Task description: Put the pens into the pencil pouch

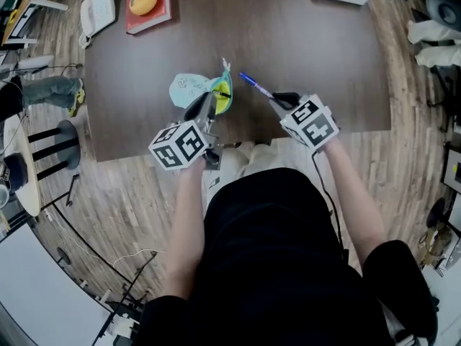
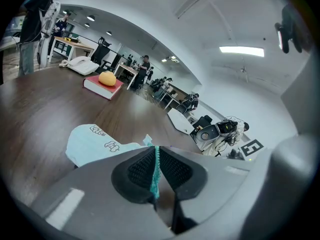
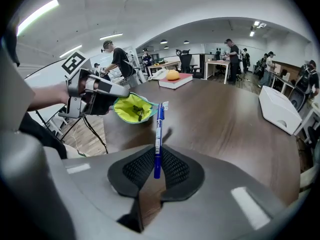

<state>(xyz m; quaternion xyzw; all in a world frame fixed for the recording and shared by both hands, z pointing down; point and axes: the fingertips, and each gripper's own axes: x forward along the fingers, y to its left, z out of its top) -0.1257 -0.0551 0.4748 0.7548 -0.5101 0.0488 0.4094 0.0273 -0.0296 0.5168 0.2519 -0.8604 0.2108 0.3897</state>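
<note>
One blue pen [image 3: 158, 134] and one pencil pouch [image 1: 189, 89], each gripped by one of two hand-held claws over a dark wooden desk [image 1: 302, 34].

The right claw [image 1: 277, 101] is clamped on the lower end of the pen, just right of the pouch and off the desk. The pen's long axis runs straight out along the jaws, and its far end points at the pouch's mouth without reaching it. The left claw [image 1: 209, 107] is closed tight on the pouch's teal zip edge. The pouch is pale blue with a yellow-green lining, and its mouth gapes toward the pen. Something dark lies inside; what it is cannot be told. Beyond the pouch, well apart, sits one red book [image 1: 149, 6].
</note>
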